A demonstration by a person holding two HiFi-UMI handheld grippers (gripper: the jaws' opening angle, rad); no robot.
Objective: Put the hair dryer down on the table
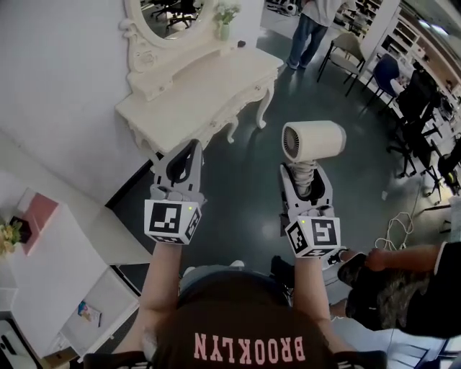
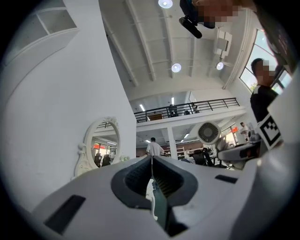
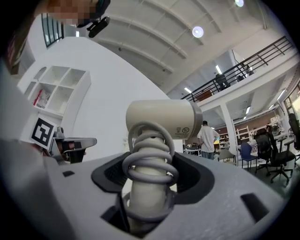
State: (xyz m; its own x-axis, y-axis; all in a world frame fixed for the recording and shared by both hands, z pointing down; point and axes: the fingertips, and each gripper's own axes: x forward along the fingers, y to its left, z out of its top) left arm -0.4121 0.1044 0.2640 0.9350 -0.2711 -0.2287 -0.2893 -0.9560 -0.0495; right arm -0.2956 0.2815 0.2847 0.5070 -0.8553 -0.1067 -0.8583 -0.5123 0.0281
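A cream hair dryer [image 1: 312, 140] stands upright in the air, its grey cord coiled around the handle [image 3: 149, 164]. My right gripper [image 1: 306, 175] is shut on that handle, and the dryer's barrel [image 3: 161, 119] rises above the jaws. The dryer's round grille [image 2: 208, 132] also shows in the left gripper view. My left gripper [image 1: 187, 149] is held beside it at the same height; its jaws [image 2: 151, 164] meet with nothing between them. The white dressing table [image 1: 216, 79] with an oval mirror [image 1: 169, 14] stands ahead and below, left of the dryer.
A person [image 1: 310, 29] stands beyond the table near chairs [image 1: 349, 49]. Another person [image 1: 403, 277] sits at my right. A white shelf unit [image 1: 57, 274] is at my left. A light cable [image 1: 392, 229] lies on the dark floor.
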